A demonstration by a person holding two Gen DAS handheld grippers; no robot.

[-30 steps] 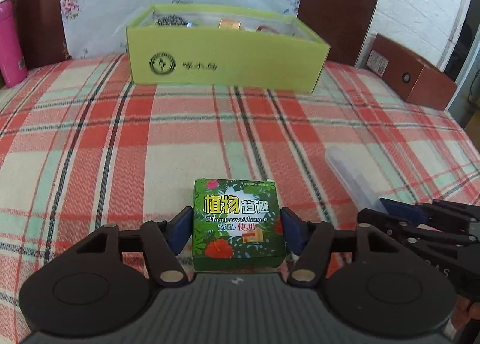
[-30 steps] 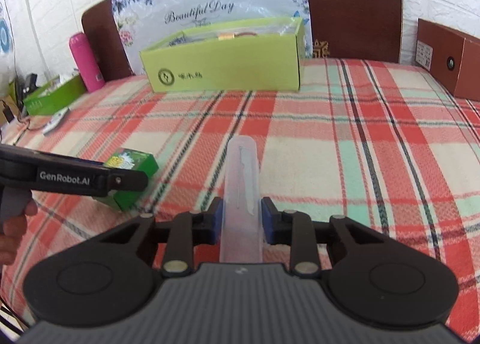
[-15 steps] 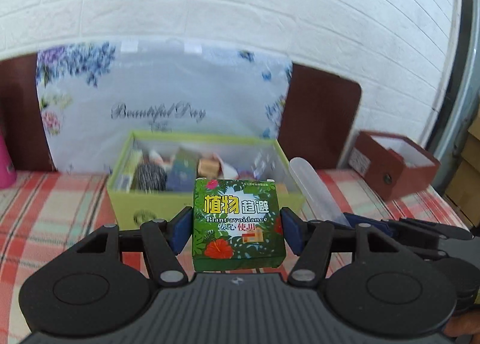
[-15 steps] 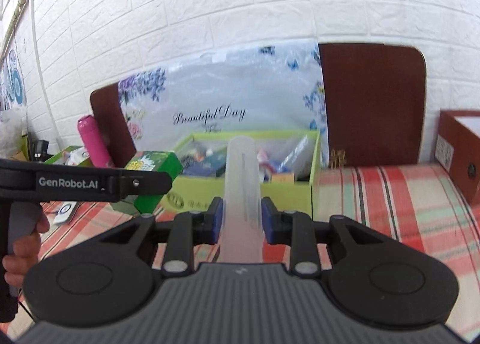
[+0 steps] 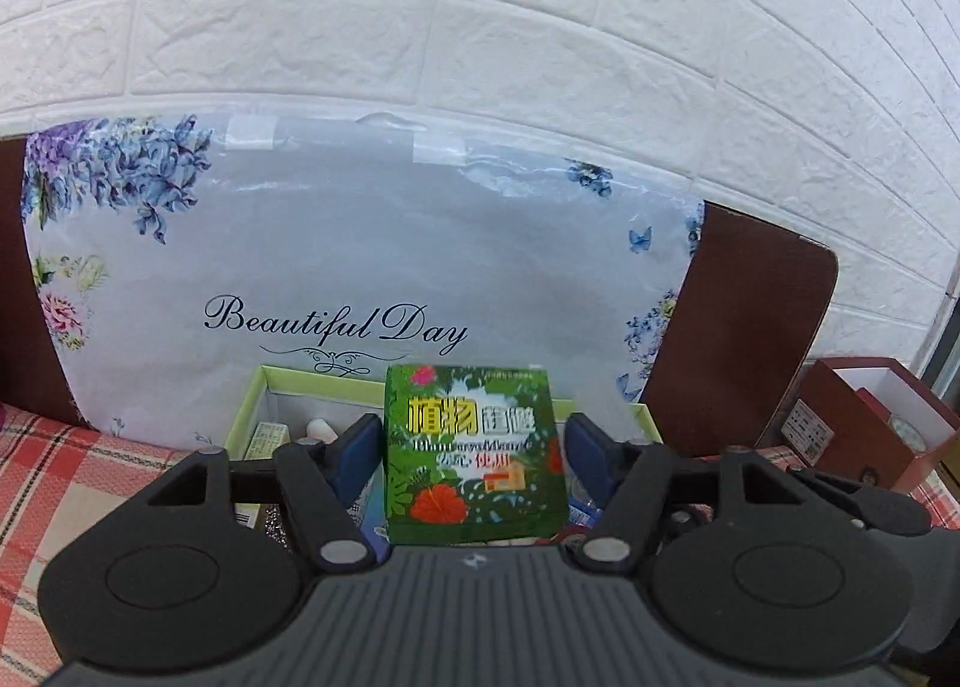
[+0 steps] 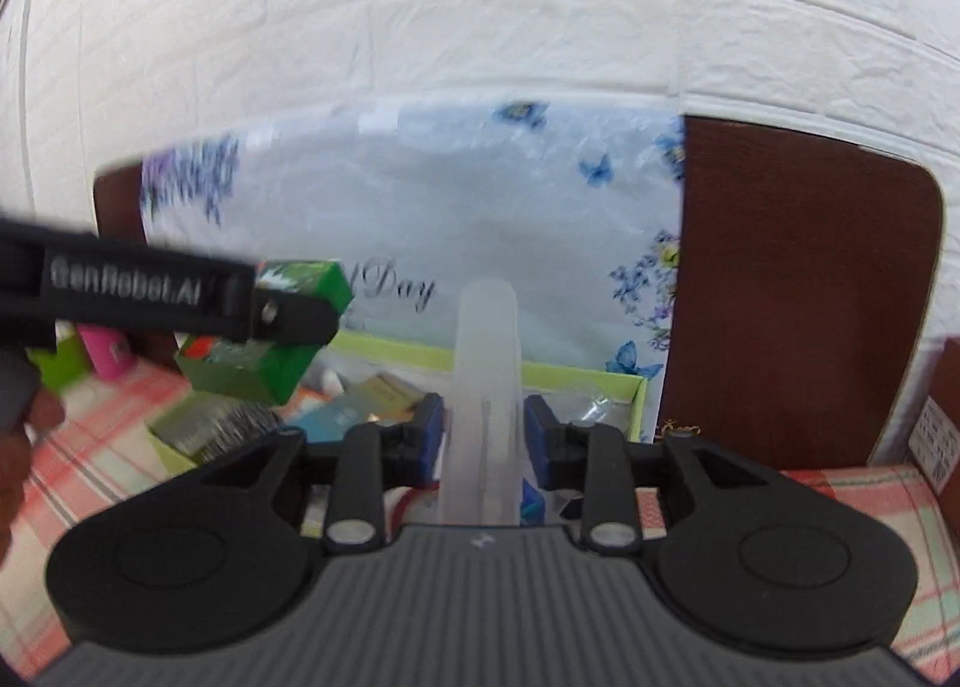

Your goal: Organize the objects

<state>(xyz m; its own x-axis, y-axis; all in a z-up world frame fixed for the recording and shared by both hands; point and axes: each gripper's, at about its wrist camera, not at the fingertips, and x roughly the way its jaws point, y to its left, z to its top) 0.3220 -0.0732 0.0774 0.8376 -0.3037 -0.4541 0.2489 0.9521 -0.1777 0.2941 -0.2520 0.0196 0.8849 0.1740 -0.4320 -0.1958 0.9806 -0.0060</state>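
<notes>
A small green carton with a red flower print [image 5: 474, 471] hangs between the blue pads of my left gripper [image 5: 474, 447]. Its print is blurred, the jaws are opening, and the pads barely touch it. Below lies the open yellow-green storage box [image 5: 312, 381] with several small items inside. From the right wrist, the carton [image 6: 270, 369] tilts at the left gripper's tip [image 6: 282, 321], above the box's left end. My right gripper [image 6: 485, 435] is opening around a translucent plastic tube [image 6: 486, 363], with thin gaps at both pads, over the box rim [image 6: 576, 378].
A floral "Beautiful Day" bag [image 5: 336, 267] leans on the dark brown headboard [image 5: 744, 327] behind the box. A brown open box [image 5: 840, 423] stands at the right. A pink bottle [image 6: 105, 354] is at the left. Plaid cloth [image 5: 54, 471] covers the surface. A hand [image 6: 18, 447] grips the left handle.
Both grippers rose from the plaid cloth and travelled forward to above the yellow-green box. The pads of both have drawn slightly away from the carton and the tube.
</notes>
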